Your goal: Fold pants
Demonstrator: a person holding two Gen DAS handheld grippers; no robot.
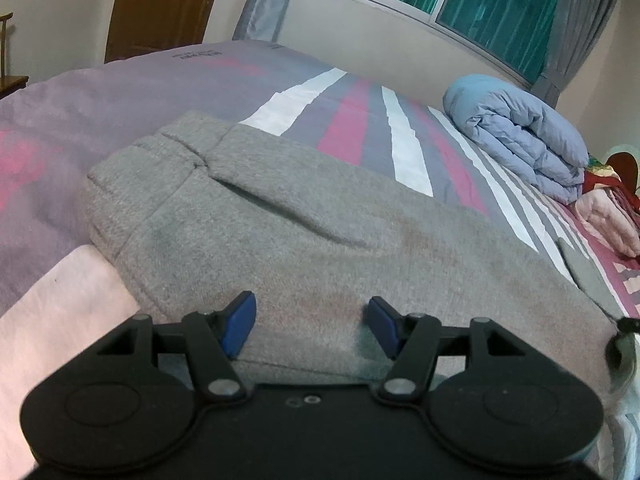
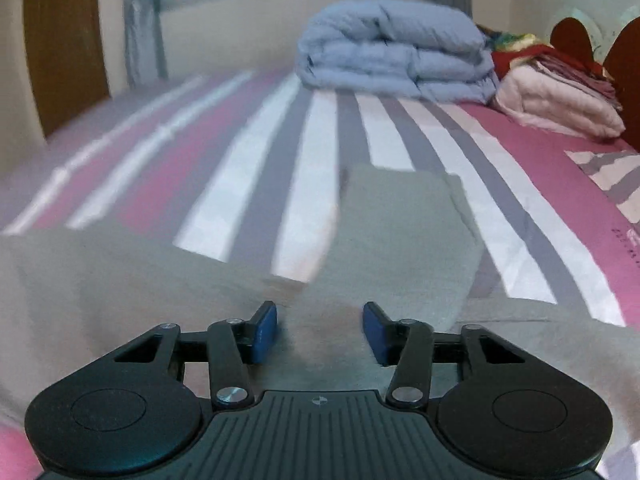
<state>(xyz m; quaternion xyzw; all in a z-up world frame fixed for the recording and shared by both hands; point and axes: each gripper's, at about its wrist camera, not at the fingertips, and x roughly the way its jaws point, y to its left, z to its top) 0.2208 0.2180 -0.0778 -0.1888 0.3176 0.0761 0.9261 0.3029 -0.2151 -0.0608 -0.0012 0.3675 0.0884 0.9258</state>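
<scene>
Grey sweatpants (image 1: 320, 220) lie flat on the striped bed, waistband (image 1: 160, 148) toward the far left. My left gripper (image 1: 312, 320) hovers low over their near edge. Its blue pads (image 1: 240, 320) stand well apart, cloth beneath them but nothing pinched. In the right wrist view the picture is blurred. The grey pants (image 2: 400, 224) stretch away from my right gripper (image 2: 320, 330), with a leg end lying across the stripes. This gripper's pads (image 2: 264, 332) are also apart, just above the grey cloth, and do not press on it.
The bed (image 2: 248, 184) has a pink, grey and white striped sheet. A folded blue duvet (image 2: 396, 52) and a pile of pink and red blankets (image 2: 556, 96) sit at its far end. A wooden door (image 1: 160, 4), a curtained window (image 1: 480, 4) and a headboard (image 2: 624, 56) lie beyond.
</scene>
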